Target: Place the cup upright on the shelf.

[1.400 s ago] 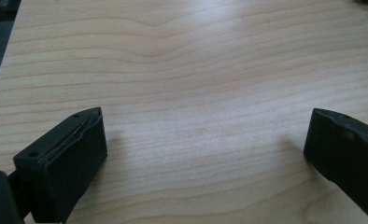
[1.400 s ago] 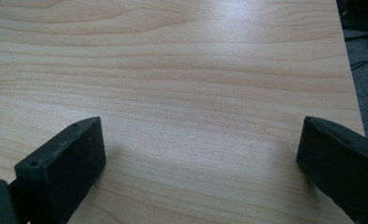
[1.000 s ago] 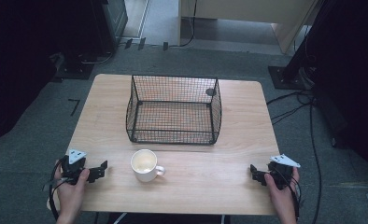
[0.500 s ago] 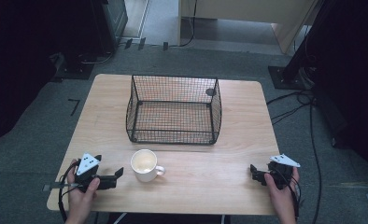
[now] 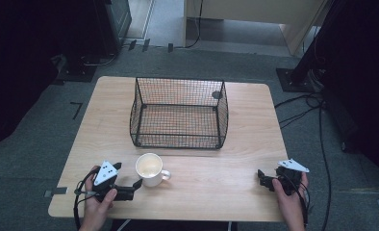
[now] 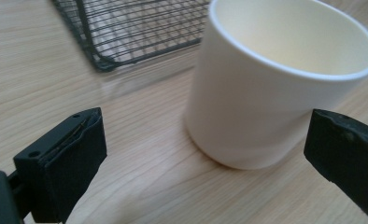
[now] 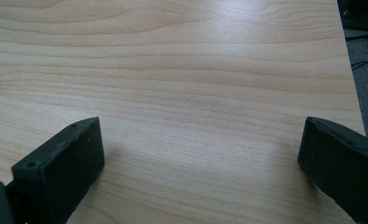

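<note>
A white mug (image 5: 150, 169) stands upright on the wooden table (image 5: 216, 173), just in front of a black wire basket (image 5: 179, 113); its handle points right. My left gripper (image 5: 134, 188) is open, low at the mug's front left, its jaws pointing at the mug. In the left gripper view the mug (image 6: 271, 79) looms close, its base just ahead of the gap between the black jaws, nearer the right one, with the left gripper (image 6: 205, 154) touching nothing. My right gripper (image 5: 261, 177) rests open near the table's front right; bare wood lies before the right gripper (image 7: 201, 158).
The basket's corner (image 6: 126, 32) lies beyond the mug. The table's right edge (image 7: 352, 79) drops to grey floor with cables (image 5: 298, 113). Dark equipment stands around the table's far side and right.
My left gripper has moved right along the front edge, from the table's left corner up to the mug. The right gripper and the mug have stayed put.
</note>
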`<state>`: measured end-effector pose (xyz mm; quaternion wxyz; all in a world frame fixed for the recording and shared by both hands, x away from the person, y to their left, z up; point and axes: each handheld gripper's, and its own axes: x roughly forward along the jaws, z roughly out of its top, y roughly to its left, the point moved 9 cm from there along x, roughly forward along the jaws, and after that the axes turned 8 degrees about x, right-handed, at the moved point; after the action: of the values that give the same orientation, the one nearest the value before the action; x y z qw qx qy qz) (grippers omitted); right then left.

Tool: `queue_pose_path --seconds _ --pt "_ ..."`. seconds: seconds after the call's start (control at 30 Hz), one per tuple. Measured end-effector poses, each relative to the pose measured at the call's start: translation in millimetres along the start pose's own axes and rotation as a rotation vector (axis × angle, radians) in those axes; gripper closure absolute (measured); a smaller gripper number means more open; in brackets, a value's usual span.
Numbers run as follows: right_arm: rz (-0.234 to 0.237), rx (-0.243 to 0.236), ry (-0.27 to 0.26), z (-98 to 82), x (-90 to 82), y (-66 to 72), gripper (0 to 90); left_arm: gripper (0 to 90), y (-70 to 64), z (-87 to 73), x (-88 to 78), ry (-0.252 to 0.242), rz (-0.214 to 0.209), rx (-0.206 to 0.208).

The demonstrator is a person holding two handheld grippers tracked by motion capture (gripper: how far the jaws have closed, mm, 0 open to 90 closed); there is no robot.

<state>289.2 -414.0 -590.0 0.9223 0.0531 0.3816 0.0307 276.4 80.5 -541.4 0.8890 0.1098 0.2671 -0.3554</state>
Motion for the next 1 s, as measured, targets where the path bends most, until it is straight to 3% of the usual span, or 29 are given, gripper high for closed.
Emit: queue_pose_path --seconds 0.43,0.77,1.0 --pt "0.000 0.000 0.000 0.0 0.0 0.0 0.2 0.0 -21.1 6.5 23.1 0.008 -0.047 0.033" --pt "0.000 0.000 0.000 0.0 0.0 0.0 0.2 0.0 -31.1 14.4 39.5 0.010 -0.058 0.032" --pt "0.000 0.000 0.000 0.0 0.0 0.0 0.2 0.0 -30.6 19.7 49.5 0.013 -0.044 0.022"
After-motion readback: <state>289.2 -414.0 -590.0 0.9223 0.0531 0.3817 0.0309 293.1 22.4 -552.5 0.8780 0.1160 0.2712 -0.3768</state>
